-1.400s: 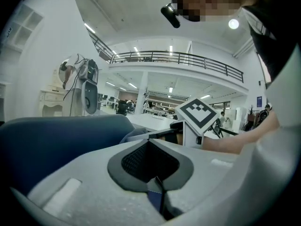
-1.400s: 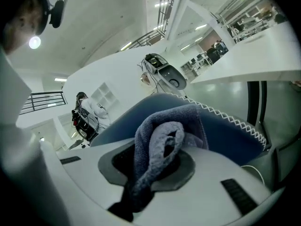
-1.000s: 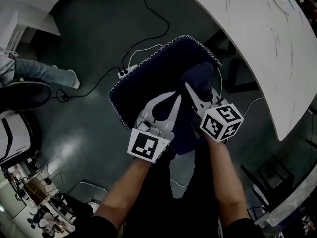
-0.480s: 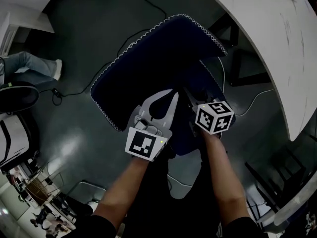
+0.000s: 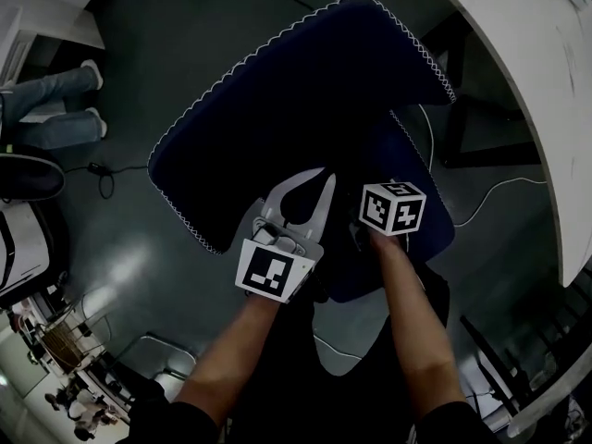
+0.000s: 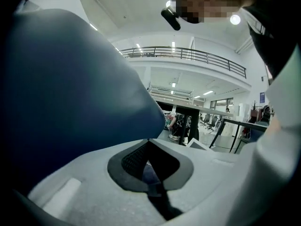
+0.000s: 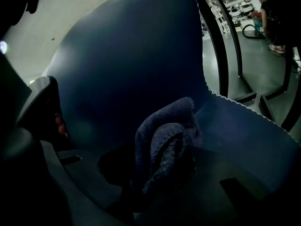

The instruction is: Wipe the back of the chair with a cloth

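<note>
A dark blue chair with a white stitched edge fills the middle of the head view. My right gripper is shut on a bunched dark blue cloth, which is held close against the chair's broad blue surface. From above only its marker cube shows; the jaws and cloth are hidden under it. My left gripper hovers just left of it over the chair, jaws shut together with nothing between them. The blue chair looms close at the left of the left gripper view.
A white marble-look table curves along the right. Its black legs stand behind the chair. White cables trail over the dark floor. A person's legs in jeans and a black office chair are at far left.
The chair has come closer and larger in the head view. My right gripper has dropped toward the chair, so the cloth no longer shows from above. The left gripper has hardly moved.
</note>
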Demonstrator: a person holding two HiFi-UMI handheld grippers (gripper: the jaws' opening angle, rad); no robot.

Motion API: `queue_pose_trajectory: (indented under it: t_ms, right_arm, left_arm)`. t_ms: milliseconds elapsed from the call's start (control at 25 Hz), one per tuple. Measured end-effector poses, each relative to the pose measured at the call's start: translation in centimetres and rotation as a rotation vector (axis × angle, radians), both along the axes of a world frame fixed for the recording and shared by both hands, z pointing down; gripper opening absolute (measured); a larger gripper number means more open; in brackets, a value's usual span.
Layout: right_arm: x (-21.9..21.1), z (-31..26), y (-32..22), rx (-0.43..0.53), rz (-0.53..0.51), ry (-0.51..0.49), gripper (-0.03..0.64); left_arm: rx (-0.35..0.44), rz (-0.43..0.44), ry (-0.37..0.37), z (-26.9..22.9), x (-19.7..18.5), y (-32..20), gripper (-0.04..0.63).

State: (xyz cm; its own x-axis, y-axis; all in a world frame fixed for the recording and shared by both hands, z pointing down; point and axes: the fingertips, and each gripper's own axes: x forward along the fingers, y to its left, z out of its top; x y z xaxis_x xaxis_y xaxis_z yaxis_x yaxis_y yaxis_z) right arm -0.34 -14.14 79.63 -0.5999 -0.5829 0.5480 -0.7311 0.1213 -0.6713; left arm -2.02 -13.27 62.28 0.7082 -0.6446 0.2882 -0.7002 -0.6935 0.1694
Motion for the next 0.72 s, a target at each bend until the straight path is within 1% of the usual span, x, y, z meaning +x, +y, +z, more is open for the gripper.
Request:
queue_pose_trajectory:
  t_ms: [160,320,480,720]
  right_arm:
    - [-1.4,0.4,-0.5,0.0,-0.033,-0.021,0.083]
    - [-2.0,-1.0,-1.3,0.011,-0.061,-0.028,0.083]
    - [-2.4,-3.8,-1.5,0.026,-0.078,-0.032,0.083]
    - [-3.5,-9.4,-1.5,0.057,-0.093,-0.036,0.083]
  left_arm:
    - [0.014,-0.017,0.001,0.4,-0.6,-0.2,0.008]
    - [0.02,-0.033,0.007,-0.6,-0.7,-0.3,0.008]
    - [0.016,-0.05,0.012,-2.6,-1.3,0.0,0.008]
    - [0.004,-0.056,0.015,-6.6,-2.1,0.8,0.008]
